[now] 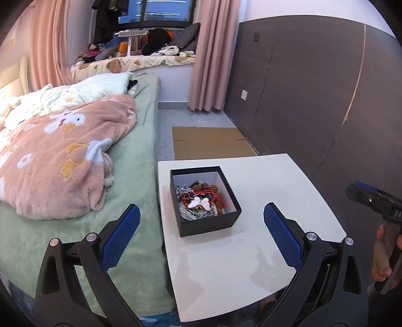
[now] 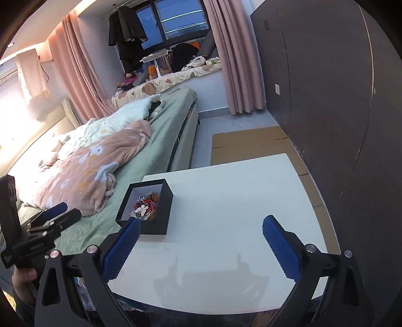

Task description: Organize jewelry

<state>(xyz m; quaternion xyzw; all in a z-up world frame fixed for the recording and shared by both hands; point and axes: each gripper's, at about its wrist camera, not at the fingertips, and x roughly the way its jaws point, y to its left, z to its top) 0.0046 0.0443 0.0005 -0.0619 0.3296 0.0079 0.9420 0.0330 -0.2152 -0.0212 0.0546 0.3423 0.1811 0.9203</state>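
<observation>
Jewelry (image 1: 199,201) lies heaped in the box (image 1: 208,222) at frame centre; tabletop (image 1: 276,181) otherwise bare. Both grippers' (image 1: 201,231) (image 2: 201,241) jaws gape empty, so the task looks nearly done.

Home bedroom. Bed (image 1: 140,151) lying along left side, wearing green sheet, with rumpled pink fleece blanket (image 1: 62,161) and pale quilt (image 1: 75,95) heaped on it. Pink curtains (image 1: 211,63) hanging floor-length beside dark window (image 1: 155,12). Window seat (image 1: 140,60) carrying cushions, soft toys, books. Dark clothes (image 2: 128,32) hanging by glass. Small white tabletop (image 1: 276,201) standing beside bed. Flattened cardboard (image 1: 211,143) lying on grey floor. Dark panelled wall (image 1: 314,88) running along right.
</observation>
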